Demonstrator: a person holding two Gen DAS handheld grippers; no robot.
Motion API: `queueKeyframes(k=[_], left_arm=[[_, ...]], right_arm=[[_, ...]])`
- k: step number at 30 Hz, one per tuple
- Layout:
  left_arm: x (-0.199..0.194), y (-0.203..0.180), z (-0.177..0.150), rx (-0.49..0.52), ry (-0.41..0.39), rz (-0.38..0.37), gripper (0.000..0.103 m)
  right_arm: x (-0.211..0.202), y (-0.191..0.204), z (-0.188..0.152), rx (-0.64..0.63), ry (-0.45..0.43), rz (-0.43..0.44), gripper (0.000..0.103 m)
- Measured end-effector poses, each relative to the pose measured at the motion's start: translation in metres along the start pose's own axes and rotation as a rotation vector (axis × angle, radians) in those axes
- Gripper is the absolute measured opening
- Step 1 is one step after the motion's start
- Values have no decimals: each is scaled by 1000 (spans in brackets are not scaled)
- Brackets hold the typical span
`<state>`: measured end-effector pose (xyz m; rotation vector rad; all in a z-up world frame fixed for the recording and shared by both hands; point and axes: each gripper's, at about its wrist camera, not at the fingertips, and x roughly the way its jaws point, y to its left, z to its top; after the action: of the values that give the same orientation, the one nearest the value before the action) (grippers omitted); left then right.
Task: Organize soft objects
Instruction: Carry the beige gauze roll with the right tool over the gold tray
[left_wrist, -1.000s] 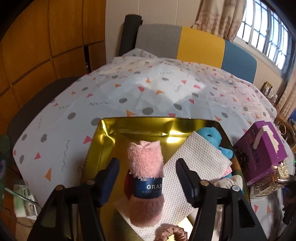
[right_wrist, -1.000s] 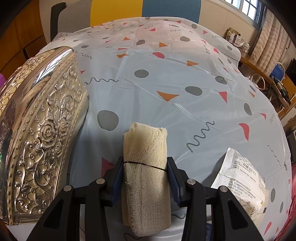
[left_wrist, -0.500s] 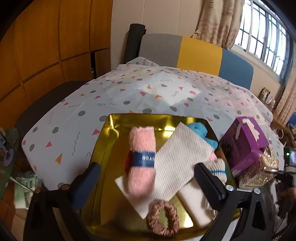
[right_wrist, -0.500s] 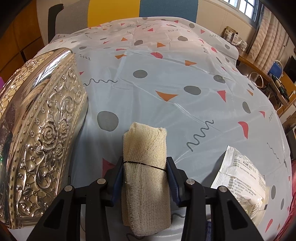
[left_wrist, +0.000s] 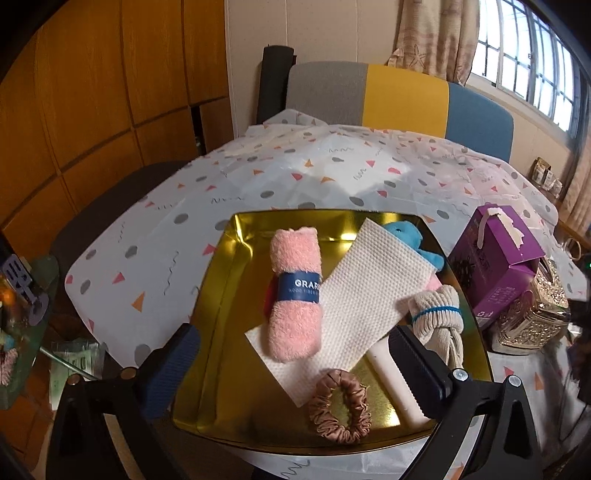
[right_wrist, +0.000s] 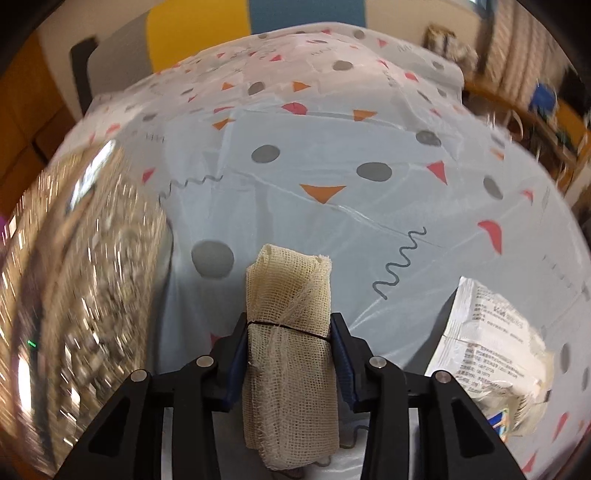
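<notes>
The left gripper (left_wrist: 291, 354) has pulled back from the rolled pink fleece towel with the navy paper band (left_wrist: 295, 295), and its jaws, which were just beside the roll a second ago, have just been opening and now stand wide apart with nothing between them. The towel stays lying in the shiny gold metal tray (left_wrist: 218, 288), its near end resting on a white embossed paper sheet (left_wrist: 358, 295). Also in the tray: a bright blue plush toy (left_wrist: 410, 236) at the far side, a knotted beige ribbed sock with a blue stripe (left_wrist: 439, 314) at the right, and a dusty-pink satin scrunchie (left_wrist: 340, 406) at the near edge. Right of the tray stands a purple cardboard box (left_wrist: 498, 266).

The right gripper (right_wrist: 291, 354) has rolled a little; its view is now smeared. Its jaws have just been closing further and clamp a roll of cream open-weave gauze tied with a thin dark band (right_wrist: 290, 332), held over the spotted plastic tablecloth (right_wrist: 332, 147). An embossed silver metal container (right_wrist: 81, 295) sits to the left of the gauze, a crinkled white printed packet (right_wrist: 491, 339) to its right.
</notes>
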<state>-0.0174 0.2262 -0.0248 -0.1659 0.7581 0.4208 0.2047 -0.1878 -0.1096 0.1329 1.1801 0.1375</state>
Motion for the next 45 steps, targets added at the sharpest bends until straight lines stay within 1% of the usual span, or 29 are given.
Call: queueKeyframes(k=[2,4,6,8,10,12,15,19,23,26,29,32,36,40,45], left_arm=[[-2,3,-1,2,-14,1,103],[-3,6,-2,3,-21,3,103],[-5,9,-4,6,-28,20,103],[-6,11,-5,7,-35,26,103],[-7,15,-7,4,-39,30,103],[-6,20,-9,-6,-37,33,103],[-3,26,-10,-32,-22,26,103],[-4,29,-11,-44,-23,27,103],[-6,31,-11,-48,-29,27,103],[-6,33,-12,-55,-29,25,103],[-7,35,-12,-64,-27,30,103],[-6,37,-13,-71,-22,35,103],[-4,40,-13,-78,-14,38,103],[-4,41,-14,-87,-11,41,103],[-4,45,-14,-100,-16,47,103]], right_arm=[[-4,-4,11,35,-9,-3,41],[-12,-2,22,28,-31,-7,41],[-23,6,38,-7,-57,-17,41],[-33,17,49,-66,-98,-46,41],[-44,27,60,-96,-130,-67,41],[-56,34,70,-111,-161,-69,41],[-80,51,82,-143,-211,-53,41],[-107,84,87,-209,-277,-23,41],[-134,124,87,-282,-337,60,41],[-148,164,77,-358,-360,124,41],[-154,198,63,-423,-363,181,41],[-157,232,44,-486,-351,248,41],[-158,270,14,-573,-325,313,41],[-153,295,-15,-627,-290,356,41],[-141,311,-44,-670,-232,406,41]])
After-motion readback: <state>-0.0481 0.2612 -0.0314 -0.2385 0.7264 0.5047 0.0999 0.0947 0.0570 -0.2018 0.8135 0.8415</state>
